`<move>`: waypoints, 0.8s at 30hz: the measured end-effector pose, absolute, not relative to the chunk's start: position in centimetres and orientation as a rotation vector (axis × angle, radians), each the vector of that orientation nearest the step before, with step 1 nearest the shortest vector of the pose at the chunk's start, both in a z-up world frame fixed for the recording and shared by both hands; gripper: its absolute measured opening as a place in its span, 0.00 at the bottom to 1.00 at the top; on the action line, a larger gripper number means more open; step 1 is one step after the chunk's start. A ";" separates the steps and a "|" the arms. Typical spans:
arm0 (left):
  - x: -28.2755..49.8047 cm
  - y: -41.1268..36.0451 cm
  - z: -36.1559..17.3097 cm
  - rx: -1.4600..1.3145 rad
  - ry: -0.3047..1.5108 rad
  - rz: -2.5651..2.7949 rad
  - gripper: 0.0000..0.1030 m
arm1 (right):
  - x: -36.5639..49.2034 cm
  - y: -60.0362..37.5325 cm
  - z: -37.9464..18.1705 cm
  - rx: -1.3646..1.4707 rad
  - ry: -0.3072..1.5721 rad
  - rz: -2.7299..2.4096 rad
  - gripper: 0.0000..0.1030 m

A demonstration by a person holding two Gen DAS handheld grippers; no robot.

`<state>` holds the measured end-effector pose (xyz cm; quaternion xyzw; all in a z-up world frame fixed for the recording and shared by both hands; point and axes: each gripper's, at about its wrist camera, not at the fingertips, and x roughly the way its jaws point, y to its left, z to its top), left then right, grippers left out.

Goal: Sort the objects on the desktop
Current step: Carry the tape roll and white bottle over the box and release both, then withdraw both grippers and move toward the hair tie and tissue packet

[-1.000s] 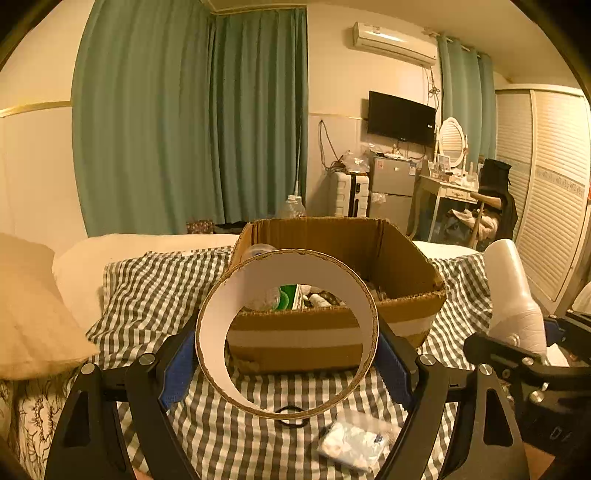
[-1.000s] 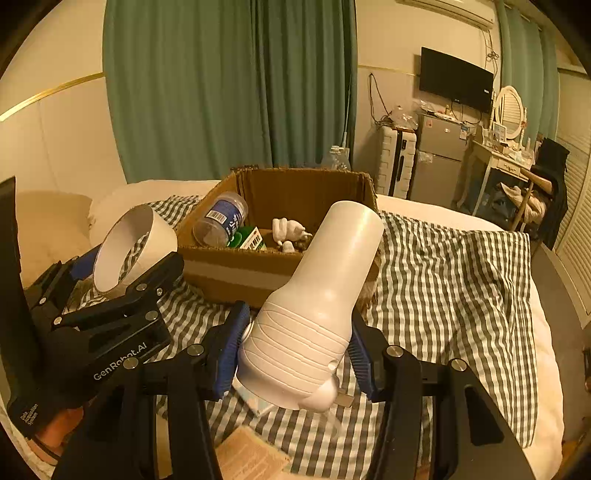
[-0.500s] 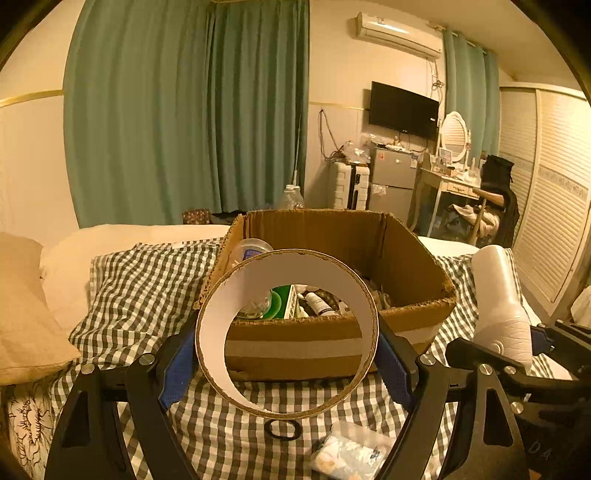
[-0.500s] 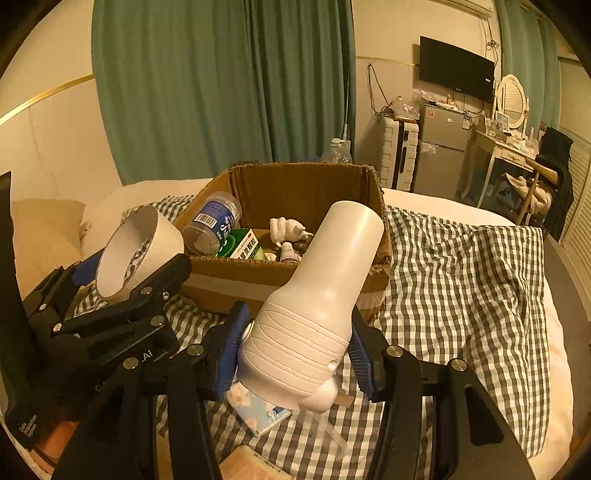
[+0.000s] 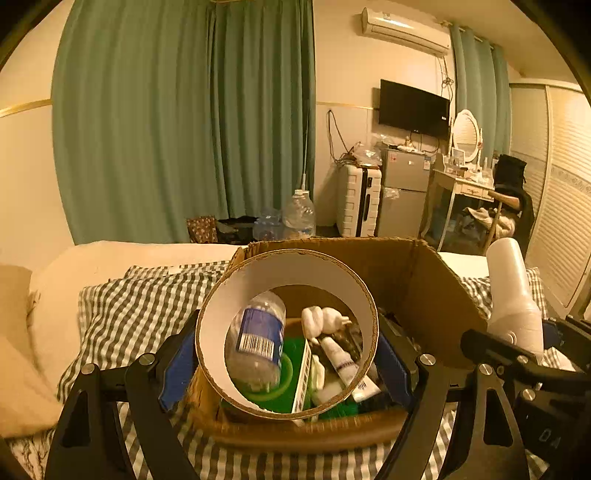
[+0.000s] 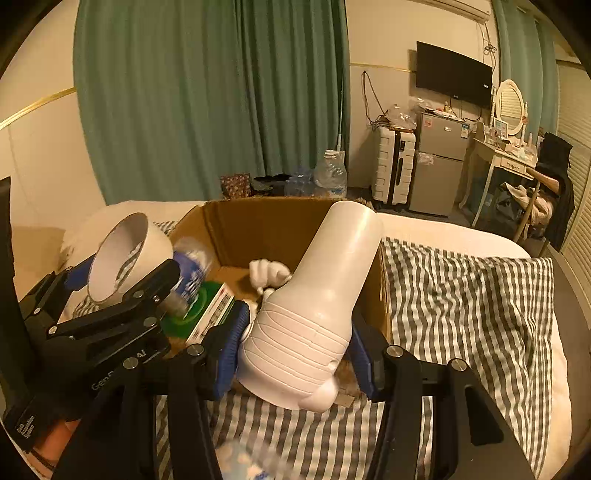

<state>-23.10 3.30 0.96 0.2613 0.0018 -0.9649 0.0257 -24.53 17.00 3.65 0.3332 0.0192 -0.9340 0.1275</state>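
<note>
While the left gripper (image 5: 286, 345) clamps a cardboard ring (image 5: 221, 332) over the box (image 5: 424, 280), the right gripper (image 6: 295, 349), beside one marked "Gen", clamps a white bottle (image 6: 314, 295) at the box's near edge.

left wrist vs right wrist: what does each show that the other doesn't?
Left wrist only: the wall air conditioner and a white tube seen through the held white cardboard ring.

Right wrist only: the grey-and-white checked blanket's right side.

Both: the brown cardboard box, blue-labelled plastic bottle, and white plastic flask.
</note>
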 end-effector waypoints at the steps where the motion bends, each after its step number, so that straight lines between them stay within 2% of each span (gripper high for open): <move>1: -23.7 3.3 0.7 0.810 -0.001 -2.982 0.83 | -25.2 17.0 3.5 0.971 0.056 -2.718 0.50; 8: -26.7 3.0 -1.0 0.829 -0.002 -2.972 0.84 | -28.6 17.1 1.9 0.987 0.044 -2.718 0.50; 9: -27.0 2.9 -1.3 0.837 0.002 -2.965 0.87 | -28.8 17.1 1.8 0.987 0.039 -2.723 0.50; 10: -27.3 2.8 -1.5 0.847 0.005 -2.958 0.90 | -28.9 17.1 1.7 0.990 0.039 -2.733 0.53; 12: -27.4 2.6 -1.7 0.847 0.001 -2.938 0.98 | -28.7 17.4 1.8 0.959 0.026 -2.752 0.72; 13: -27.2 2.5 -1.7 0.837 -0.003 -2.928 0.98 | -28.5 17.5 2.0 0.942 0.019 -2.757 0.73; 24: -22.3 2.2 1.5 0.823 0.000 -2.946 1.00 | -23.5 18.4 6.0 0.875 0.009 -2.775 0.74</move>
